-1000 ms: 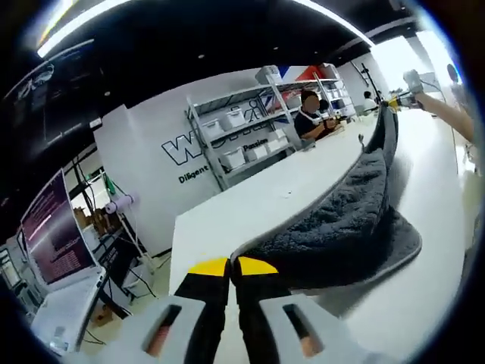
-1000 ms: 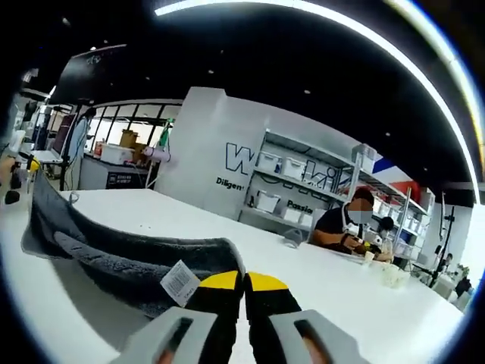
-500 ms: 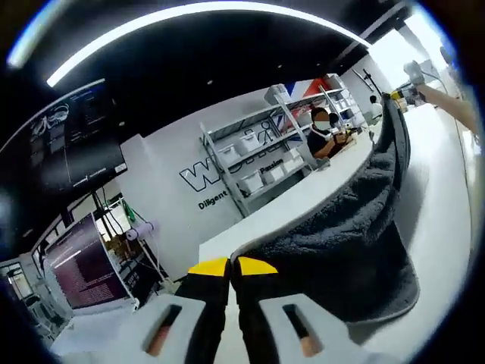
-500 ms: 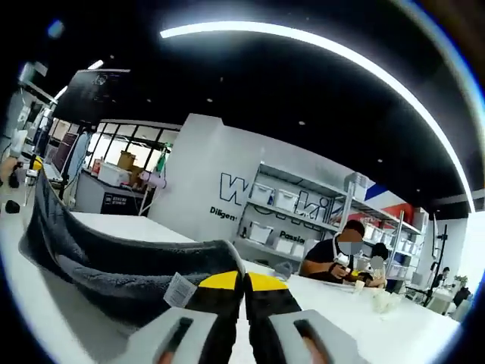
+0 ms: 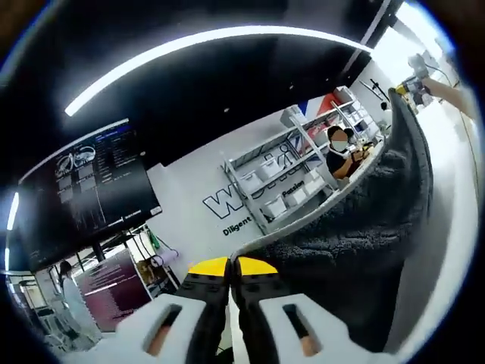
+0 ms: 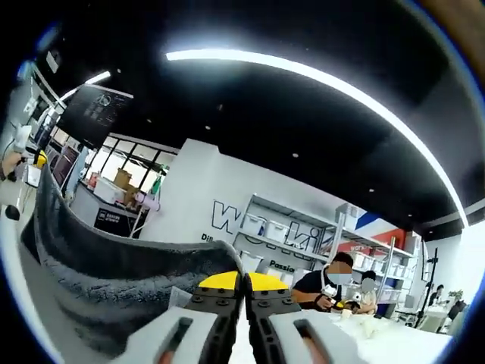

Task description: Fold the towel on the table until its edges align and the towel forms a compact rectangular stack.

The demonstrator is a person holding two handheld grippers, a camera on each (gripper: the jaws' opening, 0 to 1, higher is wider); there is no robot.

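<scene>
Both claws, left (image 5: 231, 265) and right (image 6: 244, 281), are clamped on corners of the towel (image 5: 356, 250), held raised between them off the desk (image 5: 455, 197): a fold seems underway, next laying these corners onto the far edge.

Dark grey towel (image 5: 356, 227), yellow-tipped fingers (image 5: 210, 267)

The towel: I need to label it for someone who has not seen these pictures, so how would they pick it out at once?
Start at the white table, then follow the dark grey fluffy cloth rising from it: that is the towel. It hangs stretched between the left gripper and the right gripper, each shut on one corner. Nothing else is soft and charcoal; a small white tag sits near the right gripper.
</scene>
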